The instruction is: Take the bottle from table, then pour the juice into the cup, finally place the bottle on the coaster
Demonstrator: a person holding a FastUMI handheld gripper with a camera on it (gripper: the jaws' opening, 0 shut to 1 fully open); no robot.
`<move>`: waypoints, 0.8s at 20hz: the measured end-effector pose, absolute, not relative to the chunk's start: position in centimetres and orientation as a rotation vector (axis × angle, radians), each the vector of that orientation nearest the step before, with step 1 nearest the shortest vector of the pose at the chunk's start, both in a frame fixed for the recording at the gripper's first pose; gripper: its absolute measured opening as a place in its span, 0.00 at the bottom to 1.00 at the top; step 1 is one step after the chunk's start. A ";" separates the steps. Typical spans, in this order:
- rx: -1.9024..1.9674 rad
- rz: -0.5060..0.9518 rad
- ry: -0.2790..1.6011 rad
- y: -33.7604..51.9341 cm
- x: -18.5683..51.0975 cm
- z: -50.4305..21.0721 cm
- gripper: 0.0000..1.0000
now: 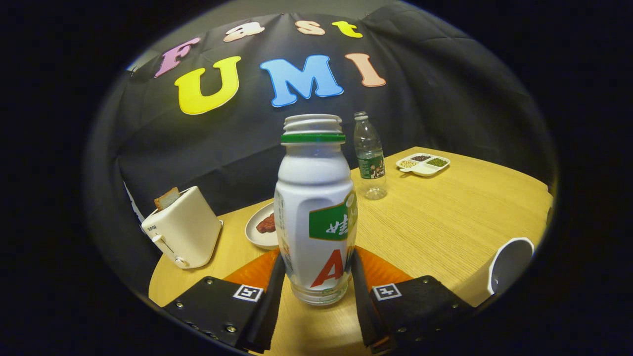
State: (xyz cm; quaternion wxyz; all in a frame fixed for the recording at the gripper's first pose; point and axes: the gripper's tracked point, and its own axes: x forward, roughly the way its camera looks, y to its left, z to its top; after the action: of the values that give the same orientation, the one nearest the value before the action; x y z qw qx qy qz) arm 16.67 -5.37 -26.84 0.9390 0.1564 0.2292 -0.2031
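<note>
The jaws squeeze both sides of the open juice bottle [315, 207], which stands straight up between them over the orange coaster [376, 269], with the white cup [509, 264] off by the worktop's right edge.

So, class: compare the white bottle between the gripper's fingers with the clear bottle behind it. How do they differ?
The white bottle is opaque and squat; the clear bottle is see-through and slimmer. The white bottle is uncapped, with a green neck ring; the clear bottle has its cap on. The white bottle stands between the gripper fingers, both pressing its sides; the clear bottle stands free beyond. Both are upright.
</note>
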 end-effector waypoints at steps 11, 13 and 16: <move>0.231 -0.424 0.408 -7.7 20.3 -29.4 0.65; 0.221 -0.417 0.412 -7.1 20.2 -30.4 0.66; 0.193 -0.409 0.405 -7.0 20.6 -30.7 0.65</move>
State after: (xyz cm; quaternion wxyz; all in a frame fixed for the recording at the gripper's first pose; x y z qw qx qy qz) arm 20.58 -7.01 -30.68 0.9543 0.0951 0.1993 -0.2012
